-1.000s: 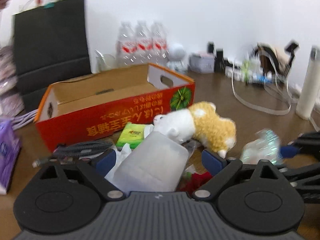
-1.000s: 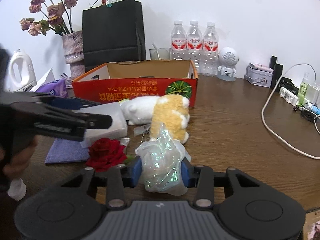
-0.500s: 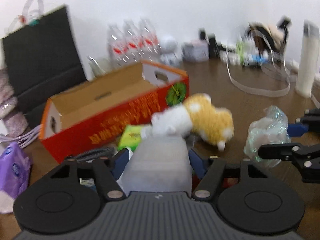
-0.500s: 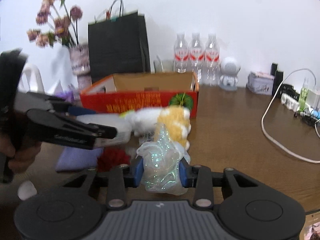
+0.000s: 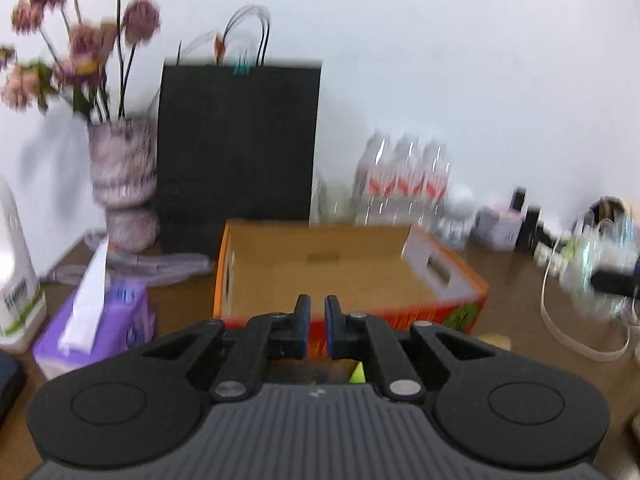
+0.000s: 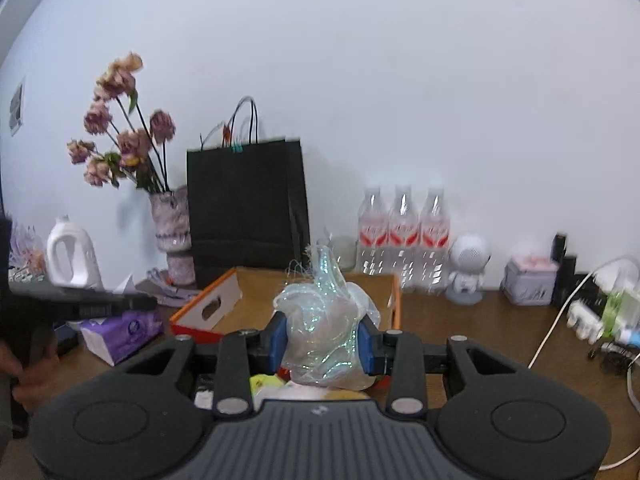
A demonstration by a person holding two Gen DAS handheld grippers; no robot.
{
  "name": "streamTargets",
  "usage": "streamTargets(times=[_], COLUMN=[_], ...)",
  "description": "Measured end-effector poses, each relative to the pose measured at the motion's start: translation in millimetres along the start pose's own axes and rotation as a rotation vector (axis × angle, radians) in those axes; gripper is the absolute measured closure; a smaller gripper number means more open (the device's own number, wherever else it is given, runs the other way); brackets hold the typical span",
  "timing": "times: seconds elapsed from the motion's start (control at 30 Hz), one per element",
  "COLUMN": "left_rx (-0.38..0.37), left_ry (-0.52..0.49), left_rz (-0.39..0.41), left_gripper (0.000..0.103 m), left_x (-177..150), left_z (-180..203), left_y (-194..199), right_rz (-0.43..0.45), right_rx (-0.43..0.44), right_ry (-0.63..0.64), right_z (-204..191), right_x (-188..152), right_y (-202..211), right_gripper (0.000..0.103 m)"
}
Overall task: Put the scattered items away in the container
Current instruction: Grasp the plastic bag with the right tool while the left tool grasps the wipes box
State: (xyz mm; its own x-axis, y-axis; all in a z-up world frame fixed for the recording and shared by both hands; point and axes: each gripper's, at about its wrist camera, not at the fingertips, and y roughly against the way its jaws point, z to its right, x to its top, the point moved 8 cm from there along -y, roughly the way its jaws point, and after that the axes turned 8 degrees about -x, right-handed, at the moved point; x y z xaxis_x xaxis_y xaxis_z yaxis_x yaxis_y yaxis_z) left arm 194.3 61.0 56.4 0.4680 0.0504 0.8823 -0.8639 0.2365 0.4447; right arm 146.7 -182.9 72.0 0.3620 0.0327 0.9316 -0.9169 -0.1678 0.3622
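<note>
Above the box point(image 5: 348, 264), left gripper point(image 5: 316, 322) has lost its pouch (jaws nearly together).

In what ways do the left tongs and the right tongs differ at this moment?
The left tongs are nearly shut with nothing between them; the right tongs are clamped on a crumpled iridescent plastic bag. The left pads stand close together, the right pads wide apart. Both are black with blue pads and face the orange cardboard box.

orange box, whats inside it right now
The left wrist view shows bare brown cardboard across the far floor and walls of the orange box. Its near floor is hidden behind the front wall and the closed, empty left gripper.
</note>
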Motion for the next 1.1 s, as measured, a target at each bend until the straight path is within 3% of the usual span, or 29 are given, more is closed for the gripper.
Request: streamTargets(times=[0.03, 0.07, 0.1, 0.17, 0.23, 0.33, 0.4, 0.57, 0.6, 0.63, 0.73, 0.87, 0.97, 1.1], left_rx=[-0.015, -0.047, -0.062, -0.015, 0.012, 0.048, 0.067, -0.020, -0.039, -0.030, -0.021, -0.035, -0.023, 0.072], left_ry=[0.016, 0.022, 0.036, 0.053, -0.058, -0.208, -0.202, -0.134, -0.137, -0.142, -0.148, -0.115, -0.077, -0.034], left_rz=[-0.030, -0.038, -0.024, -0.065, -0.062, -0.089, -0.147, -0.243, -0.255, -0.242, -0.214, -0.107, 0.017, 0.134], left_gripper=[0.051, 0.022, 0.014, 0.014, 0.001, 0.000, 0.000, 0.000, 0.005, 0.016, 0.018, 0.018, 0.018, 0.018], left_x=[-14.6, -30.0, -43.0, -71.5, -87.9, -103.7, -110.3, -124.0, -126.0, -126.3, -121.9, -96.5, -53.3, 21.6], left_z=[-6.9, -12.2, -17.3, -20.9, -11.5, -1.5, -6.3, -14.4, -12.9, -12.7, -8.5, 4.6, 10.9, 10.0], left_y=[9.2, 25.0, 39.5, 57.0, 63.3, 49.9, 36.9, 28.9, 29.1, 31.4, 36.9, 55.5, 63.6, 35.7], right_rz=[-0.016, -0.025, -0.031, -0.059, -0.120, -0.178, -0.173, -0.123, -0.122, -0.125, -0.137, -0.127, -0.104, -0.062], right_rx=[0.021, 0.036, 0.044, 0.046, 0.045, 0.046, 0.041, 0.038, 0.027, 0.019, 0.000, 0.002, 0.021, 0.021], right_ry=[0.009, 0.028, 0.047, 0.078, 0.065, 0.005, 0.004, 0.051, 0.050, 0.042, 0.017, 0.001, 0.008, 0.042], right_z=[-4.5, -8.5, -11.9, -13.5, -10.8, -7.4, -10.6, -13.4, -10.4, -5.7, 4.8, 7.5, 7.2, 6.8], right_x=[-8.0, -16.3, -25.2, -47.2, -65.2, -75.7, -74.6, -68.2, -67.9, -67.8, -67.0, -58.8, -41.1, 3.1], right_y=[-0.2, 2.6, 5.9, 8.5, -0.7, -17.0, -17.2, 1.3, 2.3, 3.4, 0.8, -2.0, -7.1, -33.5], right_gripper=[0.068, 0.068, 0.068, 0.067, 0.067, 0.067, 0.067, 0.067, 0.067, 0.067, 0.067, 0.067, 0.067, 0.067])
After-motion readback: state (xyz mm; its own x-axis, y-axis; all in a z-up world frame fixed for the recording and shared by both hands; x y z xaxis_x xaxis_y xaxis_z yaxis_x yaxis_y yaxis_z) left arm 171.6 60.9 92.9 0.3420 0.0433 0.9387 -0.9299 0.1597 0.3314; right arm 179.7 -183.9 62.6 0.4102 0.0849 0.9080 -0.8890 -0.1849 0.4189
